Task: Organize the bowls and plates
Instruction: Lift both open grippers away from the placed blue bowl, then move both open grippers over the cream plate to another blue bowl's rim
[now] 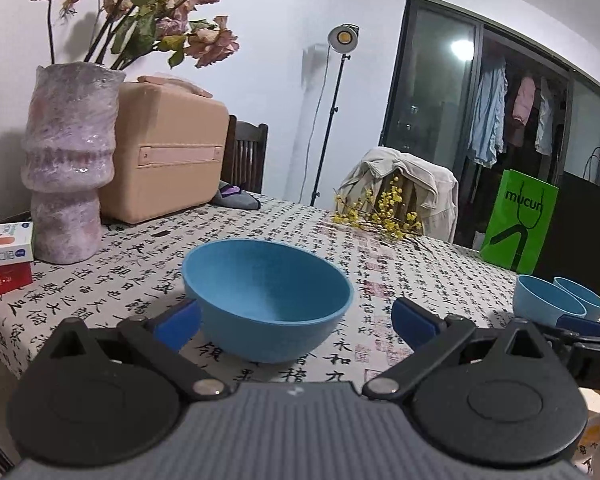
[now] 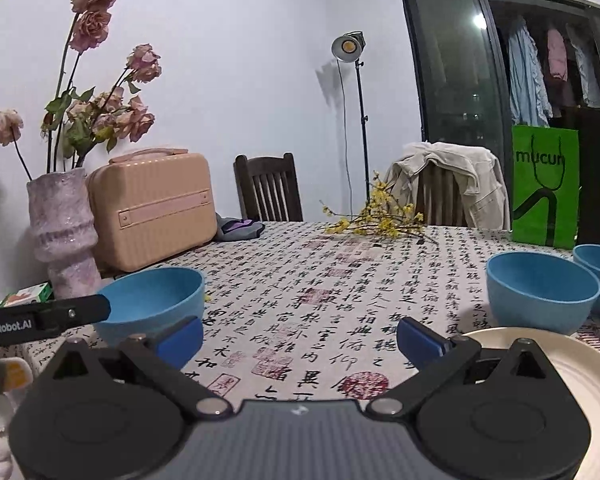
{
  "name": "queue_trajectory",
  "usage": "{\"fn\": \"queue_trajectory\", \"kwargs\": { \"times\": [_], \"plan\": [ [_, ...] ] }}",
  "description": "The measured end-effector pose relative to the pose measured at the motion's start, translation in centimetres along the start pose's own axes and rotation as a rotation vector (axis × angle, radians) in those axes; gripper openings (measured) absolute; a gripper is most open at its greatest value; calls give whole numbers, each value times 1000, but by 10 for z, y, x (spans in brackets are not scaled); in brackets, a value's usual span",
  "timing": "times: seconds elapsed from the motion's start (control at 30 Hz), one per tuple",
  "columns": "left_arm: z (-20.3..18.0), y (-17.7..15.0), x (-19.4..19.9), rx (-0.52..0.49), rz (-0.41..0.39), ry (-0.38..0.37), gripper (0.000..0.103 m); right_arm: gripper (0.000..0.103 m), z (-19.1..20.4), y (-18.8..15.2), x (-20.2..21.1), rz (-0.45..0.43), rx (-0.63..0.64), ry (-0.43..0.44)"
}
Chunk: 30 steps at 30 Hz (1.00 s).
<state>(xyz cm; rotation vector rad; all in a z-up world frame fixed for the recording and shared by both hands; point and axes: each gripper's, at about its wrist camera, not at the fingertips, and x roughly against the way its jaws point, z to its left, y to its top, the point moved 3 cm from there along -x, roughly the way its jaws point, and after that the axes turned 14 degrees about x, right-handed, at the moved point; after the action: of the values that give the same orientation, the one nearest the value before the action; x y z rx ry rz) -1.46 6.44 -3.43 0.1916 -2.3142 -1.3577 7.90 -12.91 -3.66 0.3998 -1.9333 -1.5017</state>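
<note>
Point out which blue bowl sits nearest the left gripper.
The lone blue bowl between the open left gripper fingers; the other two bowls sit together far right.

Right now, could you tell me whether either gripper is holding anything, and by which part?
Nothing is held: the left gripper stands open around the blue bowl, and the right gripper is open.

Blue bowls (image 2: pixel 540 292), cream plate (image 2: pixel 572 364)
</note>
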Motion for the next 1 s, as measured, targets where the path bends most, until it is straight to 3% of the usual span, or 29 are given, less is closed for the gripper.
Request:
{"fn": "queue_trajectory", "kwargs": {
  "times": [1.0],
  "plan": [
    [-94, -23, -18, -123, 60, -108, 103, 103, -102, -25, 51, -33, -90, -178]
  ]
}}
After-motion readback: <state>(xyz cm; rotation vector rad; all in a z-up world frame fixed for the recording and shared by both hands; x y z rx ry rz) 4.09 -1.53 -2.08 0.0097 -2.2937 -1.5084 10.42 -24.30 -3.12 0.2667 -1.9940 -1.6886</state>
